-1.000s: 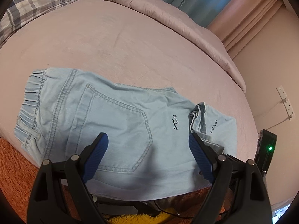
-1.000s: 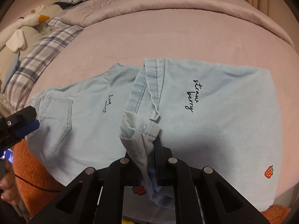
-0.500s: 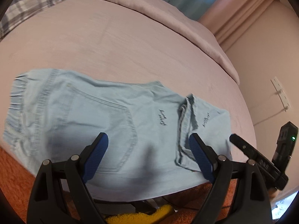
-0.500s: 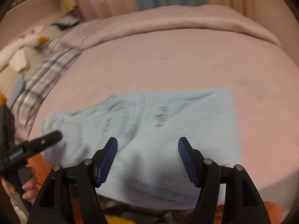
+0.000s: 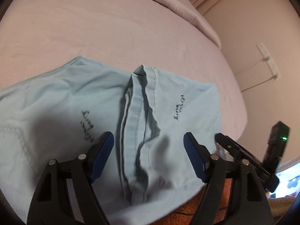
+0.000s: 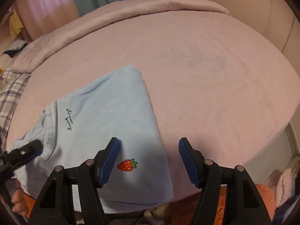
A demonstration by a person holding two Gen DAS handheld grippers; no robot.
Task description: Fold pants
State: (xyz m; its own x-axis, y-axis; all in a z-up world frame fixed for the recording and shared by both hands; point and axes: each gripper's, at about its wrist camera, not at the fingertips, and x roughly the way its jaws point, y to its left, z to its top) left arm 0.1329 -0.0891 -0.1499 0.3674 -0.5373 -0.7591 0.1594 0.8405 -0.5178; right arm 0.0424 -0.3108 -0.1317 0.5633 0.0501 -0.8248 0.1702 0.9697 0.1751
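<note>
The light blue denim pants (image 5: 71, 101) lie flat on the pink bed, legs folded over. A bunched fold of hem (image 5: 138, 116) runs down the middle in the left wrist view. My left gripper (image 5: 149, 142) is open and empty just above this fold. My right gripper (image 6: 149, 148) is open and empty over the right edge of the pants (image 6: 112, 112), near the red strawberry patch (image 6: 127, 165). The left gripper's finger (image 6: 24, 152) shows at the left edge of the right wrist view. The right gripper (image 5: 243, 155) shows at the right of the left wrist view.
The pink bed sheet (image 6: 206, 75) stretches behind the pants, with a rolled duvet (image 6: 131, 13) at the far side. A plaid pillow (image 6: 9, 93) lies at the left. An orange fuzzy rug (image 6: 234, 206) lies below the bed's near edge. A wall with sockets (image 5: 266, 56) stands right.
My right gripper let go of the bunched hem, opened and swung right to the pants' edge. My left gripper moved right, from the back pocket to the fold in the middle.
</note>
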